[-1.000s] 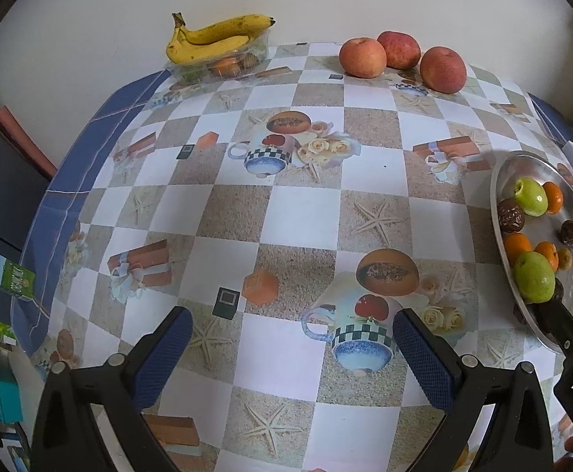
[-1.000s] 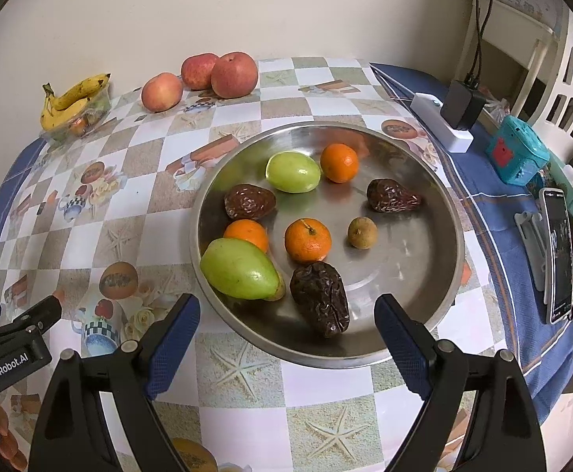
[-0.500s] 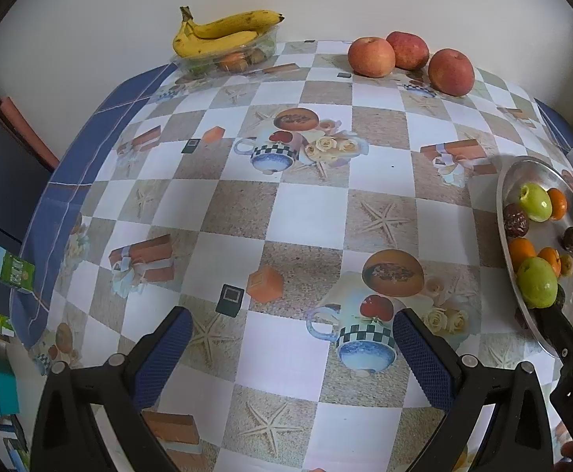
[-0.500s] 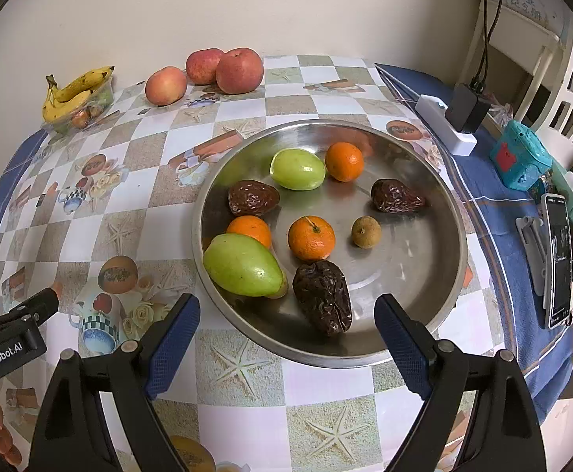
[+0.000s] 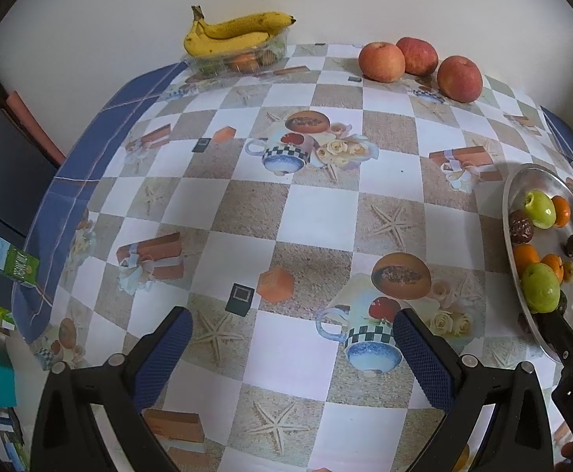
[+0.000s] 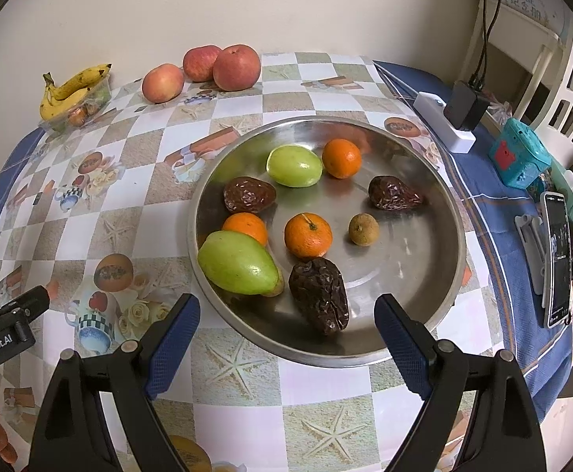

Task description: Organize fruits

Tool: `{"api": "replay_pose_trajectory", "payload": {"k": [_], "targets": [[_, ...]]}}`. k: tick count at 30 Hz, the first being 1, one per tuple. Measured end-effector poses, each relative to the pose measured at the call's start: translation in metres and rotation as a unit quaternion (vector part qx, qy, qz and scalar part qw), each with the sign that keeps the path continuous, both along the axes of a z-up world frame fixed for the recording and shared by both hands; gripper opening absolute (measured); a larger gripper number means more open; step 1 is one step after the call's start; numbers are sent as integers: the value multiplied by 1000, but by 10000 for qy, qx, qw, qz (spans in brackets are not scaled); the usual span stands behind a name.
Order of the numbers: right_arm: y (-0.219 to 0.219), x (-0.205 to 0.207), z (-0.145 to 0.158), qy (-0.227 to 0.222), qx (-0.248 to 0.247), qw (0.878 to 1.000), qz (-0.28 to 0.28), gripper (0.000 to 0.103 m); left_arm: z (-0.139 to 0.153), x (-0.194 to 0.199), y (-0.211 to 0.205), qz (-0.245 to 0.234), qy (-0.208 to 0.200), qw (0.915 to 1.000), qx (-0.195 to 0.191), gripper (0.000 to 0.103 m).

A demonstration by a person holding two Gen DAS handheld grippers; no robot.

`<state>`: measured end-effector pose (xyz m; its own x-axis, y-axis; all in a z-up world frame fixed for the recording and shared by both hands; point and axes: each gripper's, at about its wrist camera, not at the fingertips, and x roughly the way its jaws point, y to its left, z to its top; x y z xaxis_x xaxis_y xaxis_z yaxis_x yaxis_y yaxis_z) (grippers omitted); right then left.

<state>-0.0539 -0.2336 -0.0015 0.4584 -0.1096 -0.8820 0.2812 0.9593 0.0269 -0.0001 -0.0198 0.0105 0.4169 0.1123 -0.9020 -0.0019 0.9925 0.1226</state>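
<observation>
Bananas: a bunch of yellow, brown-speckled bananas (image 6: 72, 88) lies on top of a clear plastic tray (image 6: 85, 112) of smaller fruit at the far left of the table, by the wall.
Apples: three red-and-yellow apples (image 6: 236, 67) sit in a close group just right of the bananas, on the checked tablecloth with printed cups and starfish (image 6: 89, 212).
Left gripper: the black left gripper with blue-padded fingers (image 5: 290, 348) hangs over bare tablecloth, jaws spread wide, nothing between them.
Dish: a round, shallow stainless-steel dish (image 6: 440, 259) stands right of centre, well apart from the apples.
Dish, left half: a large pale green mango-shaped fruit (image 6: 237, 263) lies at the near-left rim, touching a small orange mandarin (image 6: 246, 227) – beyond them a wrinkled dark brown date (image 6: 248, 195) and a smaller green fruit (image 6: 294, 166).
Dish, middle: a second mandarin (image 6: 308, 235) with a stem stub; a large wrinkled date (image 6: 320, 295) nearest the camera; a third mandarin (image 6: 341, 158) at the far side.
Dish, right half: a small tan round longan-like fruit (image 6: 363, 229) and a third date (image 6: 392, 193), apart from each other.
Right gripper: the matching right gripper (image 6: 286, 338) hovers at the dish's near rim – jaws wide apart, gripping nothing.
Far right: a white power strip (image 6: 442, 122), a teal box (image 6: 518, 153) and a dark phone (image 6: 558, 257) lie on the blue cloth border.
</observation>
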Motion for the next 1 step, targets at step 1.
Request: {"api": "replay_pose_trajectory", "payload": {"k": [1], "targets": [[0,0,0,0,2,10000,-2,91,0,0,0,-41,-9,10000,-47,103]]}}
